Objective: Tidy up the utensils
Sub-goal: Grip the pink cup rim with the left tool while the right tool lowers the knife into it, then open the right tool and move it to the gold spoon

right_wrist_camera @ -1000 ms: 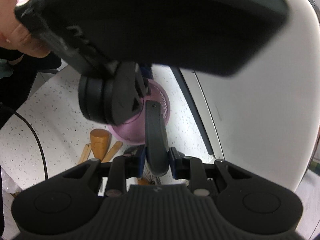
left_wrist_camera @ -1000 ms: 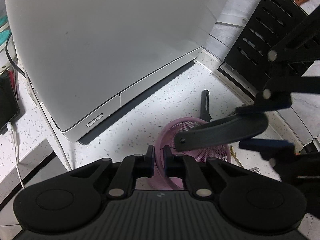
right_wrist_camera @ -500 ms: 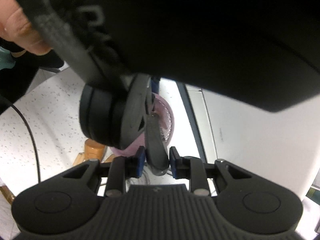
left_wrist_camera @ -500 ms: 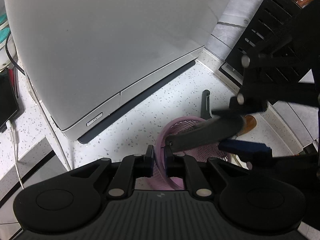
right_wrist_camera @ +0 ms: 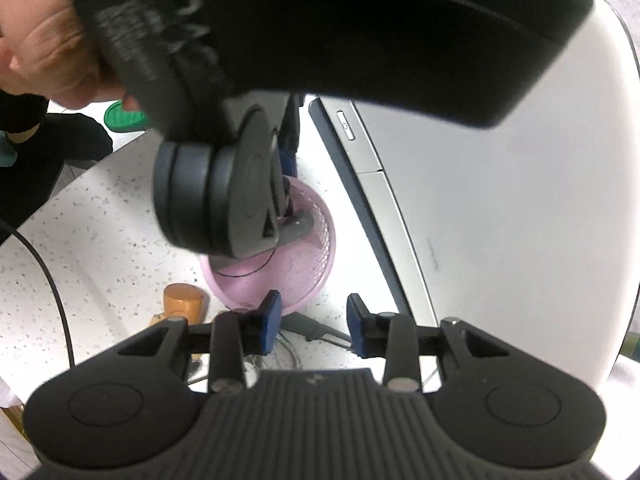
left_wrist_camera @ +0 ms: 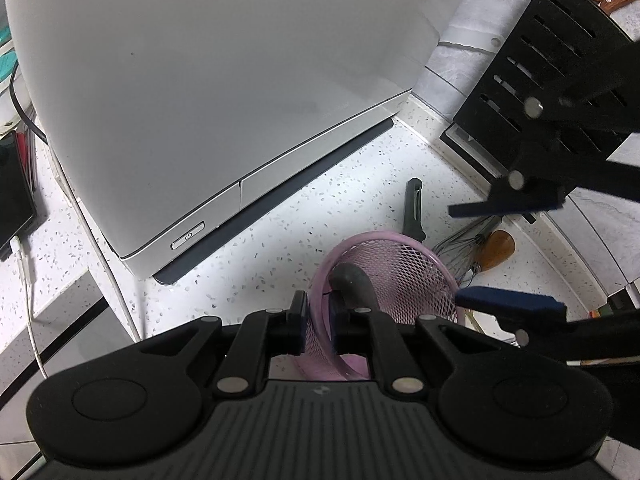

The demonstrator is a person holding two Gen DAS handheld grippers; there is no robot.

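Your left tongs [left_wrist_camera: 318, 312] are almost fully closed, clamped on the near wall of the round pink wire-mesh basket [left_wrist_camera: 400, 264], one pad outside the mesh and one inside. They point steeply down at the speckled white countertop [left_wrist_camera: 280, 240].

Your right tongs [right_wrist_camera: 312, 316] have their jaws opening. The blue pads [right_wrist_camera: 272, 312] stand clearly apart with nothing between them, and they hold nothing.

The dark grey utensil handle [left_wrist_camera: 352, 280] is inside the basket. It leans against the mesh right beside the inner pad of the left tongs, and its rounded end pokes up at the rim. From the right wrist camera it lies across the basket's mouth, beyond the right tongs' open pads and partly hidden by the left tongs' body. Your hand [right_wrist_camera: 52, 48] is wrapped around that body.

A wire whisk with a rounded wooden handle [left_wrist_camera: 494, 244] lies on the counter past the basket, between the right tongs' two fingers as the left camera sees them. A slim black utensil [left_wrist_camera: 414, 208] lies just beyond the basket's far rim, ahead of the left tongs. A large pale grey appliance [left_wrist_camera: 220, 80] fills the space farther ahead of them. A slotted black knife block [left_wrist_camera: 540, 60] stands behind the right tongs.
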